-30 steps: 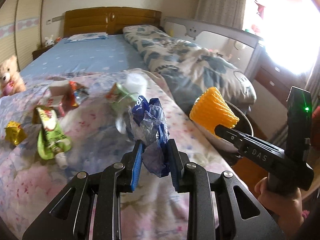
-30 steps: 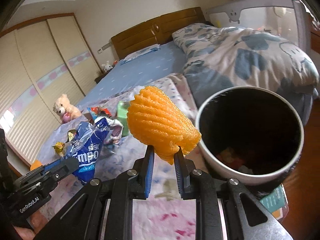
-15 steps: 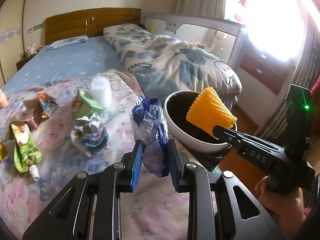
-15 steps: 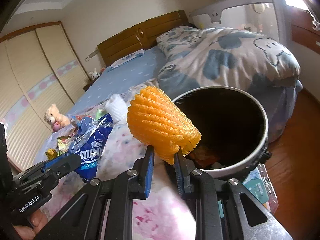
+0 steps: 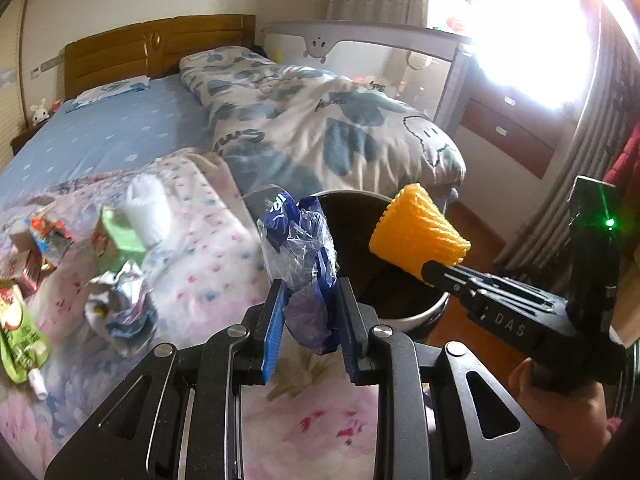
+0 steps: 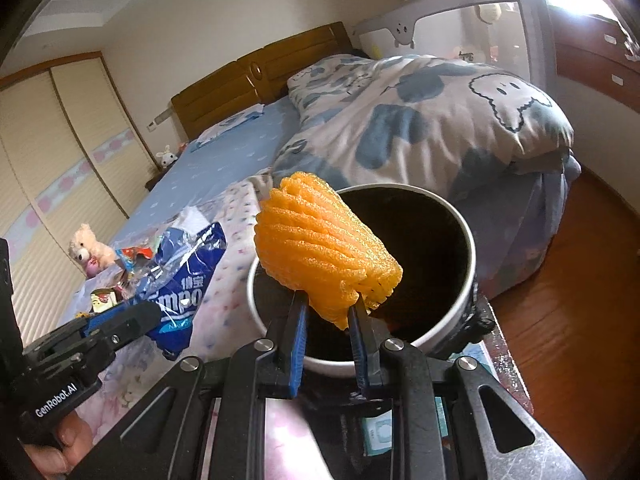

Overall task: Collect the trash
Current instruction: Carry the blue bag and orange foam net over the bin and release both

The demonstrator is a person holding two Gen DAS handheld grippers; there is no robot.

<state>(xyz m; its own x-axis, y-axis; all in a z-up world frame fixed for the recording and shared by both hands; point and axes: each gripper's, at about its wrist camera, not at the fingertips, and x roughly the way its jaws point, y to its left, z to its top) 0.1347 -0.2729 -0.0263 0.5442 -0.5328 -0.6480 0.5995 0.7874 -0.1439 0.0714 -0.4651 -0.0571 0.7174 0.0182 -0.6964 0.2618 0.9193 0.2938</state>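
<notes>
window (image 5: 516,40) glare blows out upper right; fisheye edges dark.

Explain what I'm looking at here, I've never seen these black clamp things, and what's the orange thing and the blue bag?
There is no robot. A person holds one hand-held tool in each hand, each ending in two-fingered tongs with a wide-angle camera looking along them.

One picture comes from the left tongs, shut on a crumpled blue plastic wrapper. In it you also see the right tool and the person's hand.

The other comes from the right tongs, shut on an orange foam net sleeve, held over the opening of a dark, white-rimmed trash bin beside the bed.

On the flowered blanket more litter lies: a green pouch, a green carton and crumpled wrappers.
</notes>
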